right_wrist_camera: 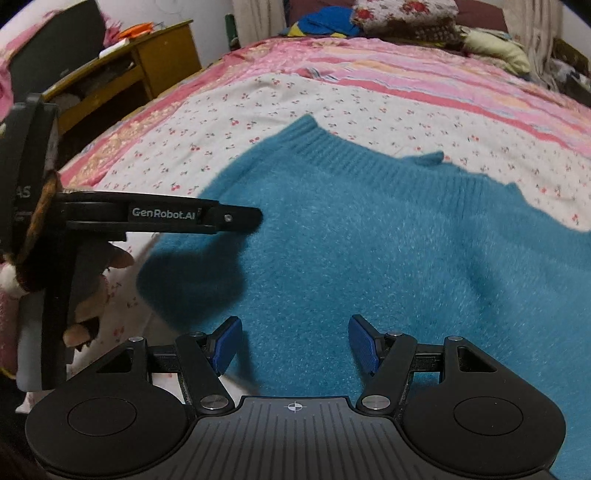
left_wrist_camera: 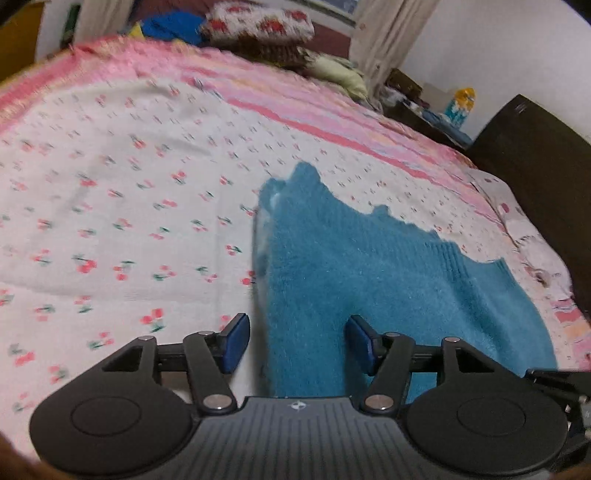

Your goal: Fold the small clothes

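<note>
Right wrist: fuzzy teal sweater [right_wrist_camera: 369, 258]; ribbed hem

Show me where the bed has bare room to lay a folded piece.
Free: the cherry-print sheet left of the teal sweater, up to the pink striped border. Smaller strip beyond the sweater's ribbed hem. Crowded: the far end, with floral pillow and blue clothes.

**Bedroom with a cherry-print bed**

A bed [right_wrist_camera: 258, 107] is filling the room, wearing a white cherry-print sheet [left_wrist_camera: 110, 177] over a pink striped cover [right_wrist_camera: 424, 77]. Floral pillows [right_wrist_camera: 402, 16] and a blue cloth [right_wrist_camera: 325, 20] are lying at its far end. A yellow wooden desk [right_wrist_camera: 147, 70] is standing to the left, curtains [left_wrist_camera: 384, 37] are hanging against white walls [left_wrist_camera: 491, 48], and a dark cabinet [left_wrist_camera: 543, 155] is sitting on the right.
</note>
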Available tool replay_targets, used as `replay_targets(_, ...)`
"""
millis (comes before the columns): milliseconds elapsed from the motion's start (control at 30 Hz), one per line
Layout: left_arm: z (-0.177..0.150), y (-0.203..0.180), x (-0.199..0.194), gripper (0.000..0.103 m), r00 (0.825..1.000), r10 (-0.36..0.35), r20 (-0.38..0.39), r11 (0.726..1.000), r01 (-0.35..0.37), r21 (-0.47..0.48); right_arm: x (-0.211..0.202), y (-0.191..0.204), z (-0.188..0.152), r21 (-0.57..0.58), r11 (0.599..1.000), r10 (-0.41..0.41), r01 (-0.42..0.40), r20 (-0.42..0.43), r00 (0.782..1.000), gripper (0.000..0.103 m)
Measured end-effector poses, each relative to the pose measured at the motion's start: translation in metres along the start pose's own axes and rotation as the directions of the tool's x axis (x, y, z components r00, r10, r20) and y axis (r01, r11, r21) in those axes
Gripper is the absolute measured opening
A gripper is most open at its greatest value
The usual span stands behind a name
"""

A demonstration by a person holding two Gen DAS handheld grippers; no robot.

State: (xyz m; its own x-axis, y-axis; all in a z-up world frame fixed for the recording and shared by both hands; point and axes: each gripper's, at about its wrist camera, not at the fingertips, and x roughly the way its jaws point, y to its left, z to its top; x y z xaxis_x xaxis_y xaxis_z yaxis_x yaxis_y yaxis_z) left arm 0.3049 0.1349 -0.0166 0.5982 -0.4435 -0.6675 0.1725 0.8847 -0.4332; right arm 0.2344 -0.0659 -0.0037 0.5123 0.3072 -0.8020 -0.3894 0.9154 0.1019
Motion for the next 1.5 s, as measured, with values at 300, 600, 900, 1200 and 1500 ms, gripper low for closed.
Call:
replay_targets(300,0.009,0.012,0.008,0.067,0.994,-0.087,-0.060,0.996,0.086,-0.020,-0.012,0.005,-0.025,0.008,0.998,0.060,-0.061,0.037,0.998,0.064)
replay_targets(600,0.009,0.013,0.008,0.043,0.978,-0.201,-0.058,0.978,0.197,-0.063,-0.010,-0.018,-0.022,0.107,0.989,0.096,-0.104,0.077,0.992,0.064)
replay_targets(900,0.019,-0.010,0.008,0.038,0.986,-0.148,-0.079,0.989,0.148,-0.005,-0.011,-0.028,-0.028,0.133,0.983,0.109,-0.127,0.132,0.985,0.066)
replay_targets(1200,0.032,-0.066,-0.022,0.035,0.959,-0.283,-0.015,0.959,0.283,-0.015,-0.022,-0.049,-0.035,0.178,0.971,0.117,-0.159,0.225,0.967,0.064)
replay_targets(1500,0.034,-0.172,0.004,0.035,0.942,-0.328,-0.079,0.937,0.334,0.098,-0.058,-0.110,-0.035,0.278,0.950,0.054,-0.140,0.298,0.953,0.064)
